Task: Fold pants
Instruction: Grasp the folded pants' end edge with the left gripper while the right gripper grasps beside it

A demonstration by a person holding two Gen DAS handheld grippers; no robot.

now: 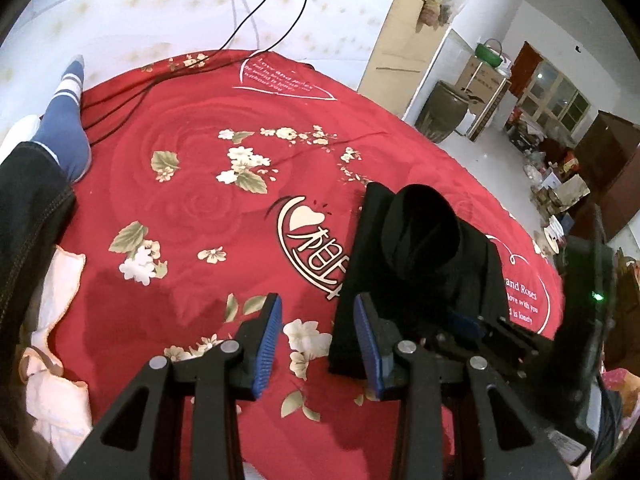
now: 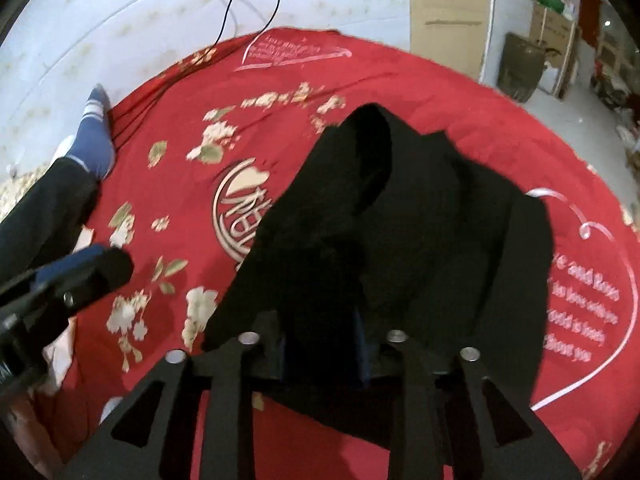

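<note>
The black pants (image 1: 420,240) lie as a folded bundle on the red flowered bedspread (image 1: 180,200), right of the middle, with a rounded hump of cloth standing up on top. My left gripper (image 1: 318,332) is open over the bare spread just left of the bundle's near corner, with nothing between its blue pads. In the right wrist view the pants (image 2: 420,220) fill the centre. My right gripper (image 2: 324,344) sits at their near edge with black cloth between its fingers. A strip of each blue pad shows beside the cloth, so the jaws stand apart. The picture is blurred.
A person's leg in dark trousers and a blue sock (image 1: 68,128) rests on the spread at the left, next to black cables (image 1: 120,100). A white cloth (image 1: 60,320) lies at the near left. Beyond the bed's right edge are a brown jar (image 1: 440,112) and cluttered floor.
</note>
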